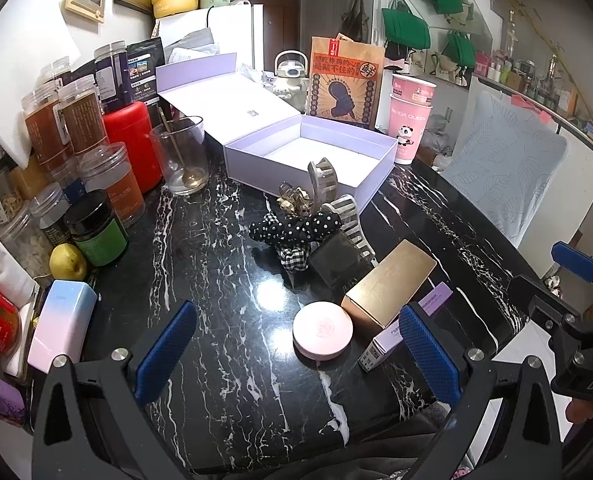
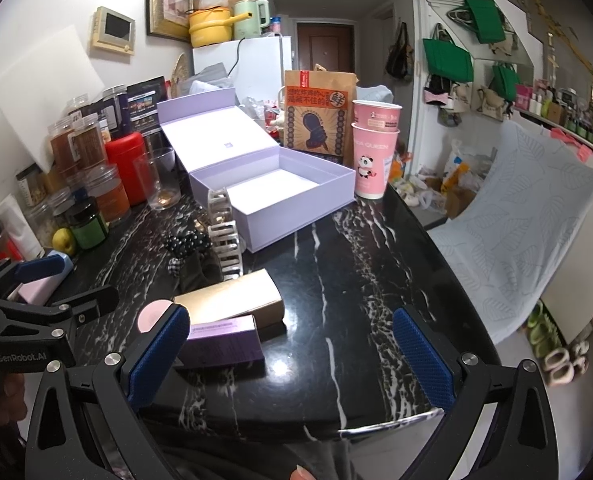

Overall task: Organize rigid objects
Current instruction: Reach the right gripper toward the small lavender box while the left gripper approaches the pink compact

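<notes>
On the black marbled table (image 1: 216,280), well ahead of the left gripper (image 1: 296,356), a clear glass (image 1: 182,156) holds a gold spoon (image 1: 178,156). Right of it stands the lilac box (image 1: 312,160), lid folded back, its white inside bare. Against the box's near wall lie hair claw clips (image 1: 322,178) and a polka-dot scrunchie (image 1: 292,226); a dark flat item beside them is hard to make out. Nearer, just ahead of the left gripper's jaws, which stand wide open around nothing, sits a round pink compact (image 1: 322,330), lid shut. Beside it, by the right-hand pad, lie a gold carton (image 1: 388,282) and a slim purple carton (image 1: 408,320), touching. Two stacked pink cups (image 1: 410,120) stand at the box's far right corner.

The right gripper (image 2: 290,354) is also wide open and empty; the cartons lie by its left-hand pad, and bare table stretches ahead of it to the box (image 2: 288,196). Right of its jaws the table's curved edge drops off toward a cloth-draped chair (image 2: 516,232).
</notes>
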Demonstrator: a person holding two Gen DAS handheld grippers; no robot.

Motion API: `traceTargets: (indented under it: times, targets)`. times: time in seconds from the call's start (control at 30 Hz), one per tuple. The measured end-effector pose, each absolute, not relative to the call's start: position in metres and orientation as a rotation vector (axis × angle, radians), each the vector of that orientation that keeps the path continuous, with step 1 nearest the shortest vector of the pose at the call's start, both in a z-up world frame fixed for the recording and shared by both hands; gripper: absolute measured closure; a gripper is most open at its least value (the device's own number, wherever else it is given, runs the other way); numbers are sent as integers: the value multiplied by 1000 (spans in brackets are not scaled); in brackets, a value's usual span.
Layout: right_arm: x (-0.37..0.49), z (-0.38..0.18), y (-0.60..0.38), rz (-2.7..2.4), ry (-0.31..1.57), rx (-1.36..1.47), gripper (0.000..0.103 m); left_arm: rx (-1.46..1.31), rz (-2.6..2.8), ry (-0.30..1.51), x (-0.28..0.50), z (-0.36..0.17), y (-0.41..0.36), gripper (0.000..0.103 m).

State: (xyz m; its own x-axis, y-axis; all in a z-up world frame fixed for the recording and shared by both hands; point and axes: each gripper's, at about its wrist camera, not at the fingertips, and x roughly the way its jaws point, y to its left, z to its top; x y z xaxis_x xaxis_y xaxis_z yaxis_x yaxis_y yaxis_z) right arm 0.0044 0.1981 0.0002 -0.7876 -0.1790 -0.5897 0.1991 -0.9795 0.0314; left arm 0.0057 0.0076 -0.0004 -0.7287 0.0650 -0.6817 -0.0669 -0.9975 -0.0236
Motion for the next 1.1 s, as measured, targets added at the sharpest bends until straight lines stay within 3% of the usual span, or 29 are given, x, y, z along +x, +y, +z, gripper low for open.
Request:
traceTargets:
  times: [1.1]
  targets:
    - [-8,-52,179,-2596,-42,986,0,-1287,2764,-37,0,-54,-14,0]
